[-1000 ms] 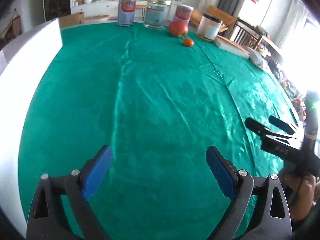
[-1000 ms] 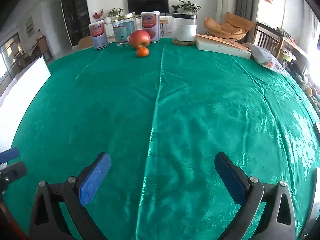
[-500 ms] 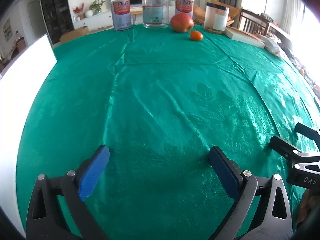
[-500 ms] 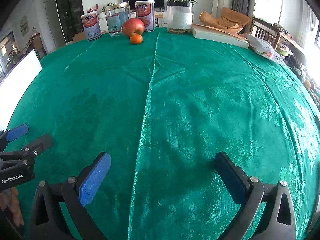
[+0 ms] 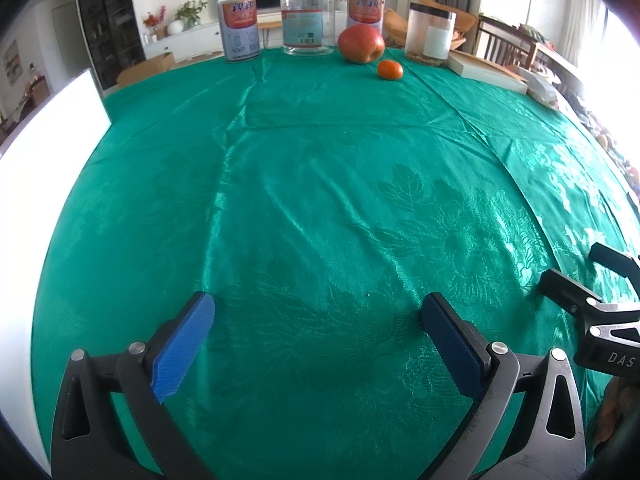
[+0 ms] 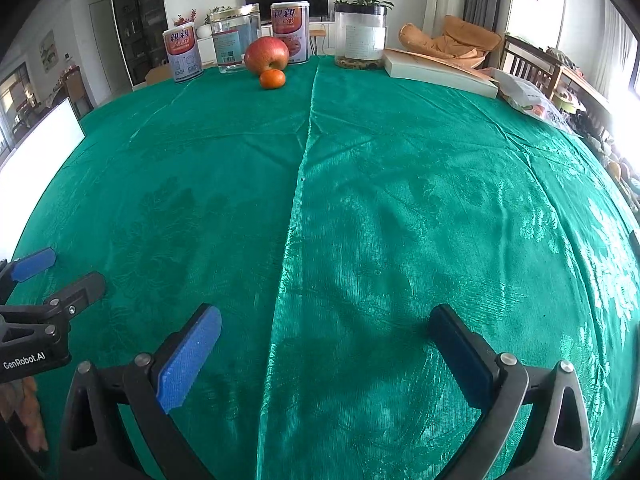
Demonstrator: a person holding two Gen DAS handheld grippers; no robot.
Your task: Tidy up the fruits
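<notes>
A red apple [image 5: 361,44] [image 6: 266,55] and a small orange tangerine [image 5: 390,69] [image 6: 272,79] lie close together at the far edge of the green tablecloth [image 5: 320,200]. My left gripper [image 5: 316,312] stands open over the near part of the cloth, nothing between its blue pads. My right gripper [image 6: 324,320] is open too, likewise with nothing in it, hovering over the near cloth. Each gripper shows at the edge of the other's view: the right gripper [image 5: 592,280] and the left gripper [image 6: 52,276]. Both fruits are far from both grippers.
Behind the fruits stand two printed cans [image 5: 239,26] [image 5: 365,10], a clear glass jar [image 5: 307,20] and a black-lidded jar [image 5: 430,34]. A flat white box [image 6: 438,72] and a plastic bag [image 6: 528,98] lie at the far right. A white board [image 5: 44,148] borders the left side.
The left gripper swung so the fruits now sit straighter ahead, dropped slightly, and its jaws widened a little. The right gripper's view shifted little.
</notes>
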